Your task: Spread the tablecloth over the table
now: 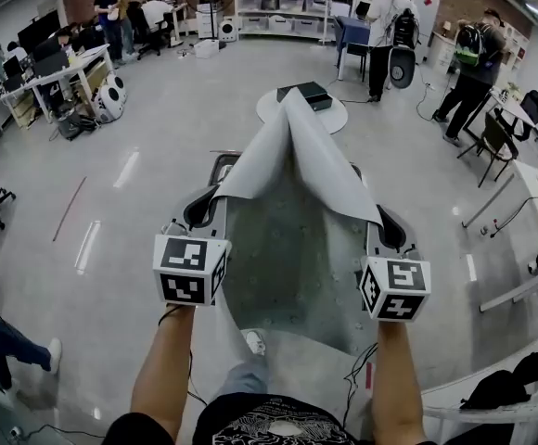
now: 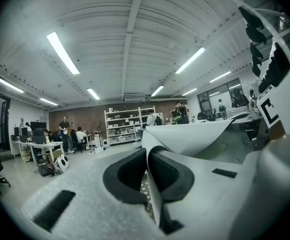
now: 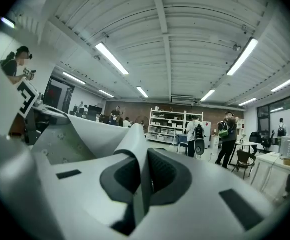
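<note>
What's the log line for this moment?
left gripper: shut on tablecloth edge | right gripper: shut on tablecloth edge | tablecloth: held between both, folded over | stage: not yet spread

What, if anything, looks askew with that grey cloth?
The grey patterned tablecloth isn't flat: its far part folds back in a tent-like peak between the left gripper and right gripper, pale underside showing.

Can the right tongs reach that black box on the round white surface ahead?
Probably not: the right tongs are shut on the tablecloth, and the black box sits far beyond the raised cloth.
</note>
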Demonstrator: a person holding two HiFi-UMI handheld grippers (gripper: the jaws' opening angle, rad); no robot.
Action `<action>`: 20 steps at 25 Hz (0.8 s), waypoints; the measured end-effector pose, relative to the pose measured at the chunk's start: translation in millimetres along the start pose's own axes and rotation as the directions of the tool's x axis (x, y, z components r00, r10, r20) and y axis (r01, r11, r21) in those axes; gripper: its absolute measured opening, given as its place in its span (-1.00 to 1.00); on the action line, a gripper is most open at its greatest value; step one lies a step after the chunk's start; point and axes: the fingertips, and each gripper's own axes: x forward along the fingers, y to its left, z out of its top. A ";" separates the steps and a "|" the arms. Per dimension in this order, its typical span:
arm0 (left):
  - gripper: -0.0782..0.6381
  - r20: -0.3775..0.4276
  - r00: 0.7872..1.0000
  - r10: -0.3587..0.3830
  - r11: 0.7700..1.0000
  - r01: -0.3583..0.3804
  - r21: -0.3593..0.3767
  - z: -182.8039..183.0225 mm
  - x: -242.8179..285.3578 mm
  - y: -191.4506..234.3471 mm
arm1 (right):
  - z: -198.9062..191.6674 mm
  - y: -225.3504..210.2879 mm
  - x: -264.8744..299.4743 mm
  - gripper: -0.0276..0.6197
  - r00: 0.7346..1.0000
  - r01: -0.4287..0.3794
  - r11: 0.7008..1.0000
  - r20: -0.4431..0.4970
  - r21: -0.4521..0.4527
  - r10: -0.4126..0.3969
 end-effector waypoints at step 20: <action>-0.76 -0.194 0.976 -0.101 0.993 0.086 -0.084 -98.9 172.5 90.9 | -69.8 -20.7 177.1 -0.89 0.965 0.081 0.995 -0.244 -0.066 -0.094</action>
